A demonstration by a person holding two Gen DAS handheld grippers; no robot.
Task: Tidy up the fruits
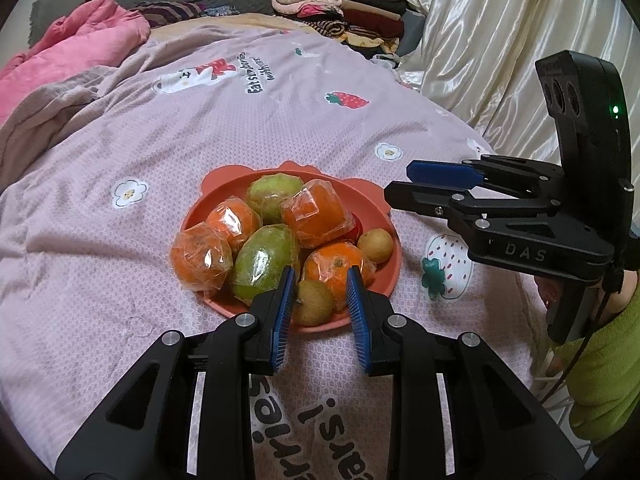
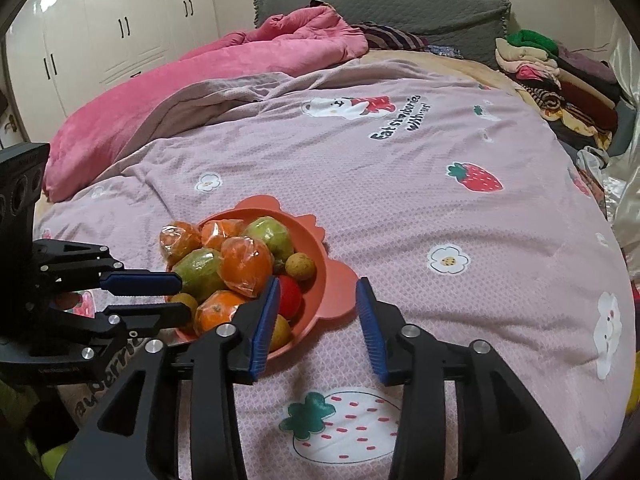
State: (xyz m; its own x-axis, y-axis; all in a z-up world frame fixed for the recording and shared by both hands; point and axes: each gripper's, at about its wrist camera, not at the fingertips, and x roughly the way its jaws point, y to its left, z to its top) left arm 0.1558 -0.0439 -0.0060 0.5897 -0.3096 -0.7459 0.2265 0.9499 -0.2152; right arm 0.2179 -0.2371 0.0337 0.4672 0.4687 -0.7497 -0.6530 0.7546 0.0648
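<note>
Where a pale pink quilt (image 2: 400,208) printed with strawberries and flowers covers the bed, a coral plate (image 1: 394,236) with scalloped ears rests on it, heaped with fruit. A rumpled pink blanket (image 2: 168,92) lies toward the grey headboard (image 2: 400,8), folded clothes (image 1: 352,12) are stacked at the far corner, white wardrobes (image 2: 104,32) line one wall and a cream curtain (image 1: 500,28) hangs on the other side. Counted on the plate: four wrapped oranges (image 1: 328,212), two wrapped green fruits (image 1: 264,260), three small brownish fruits (image 1: 375,245) and one red fruit (image 2: 290,296). The left gripper (image 1: 320,280) hangs over the plate's near rim with jaws clenched on nothing; the right gripper (image 2: 318,288) sits beside the plate, jaws released and empty.
</note>
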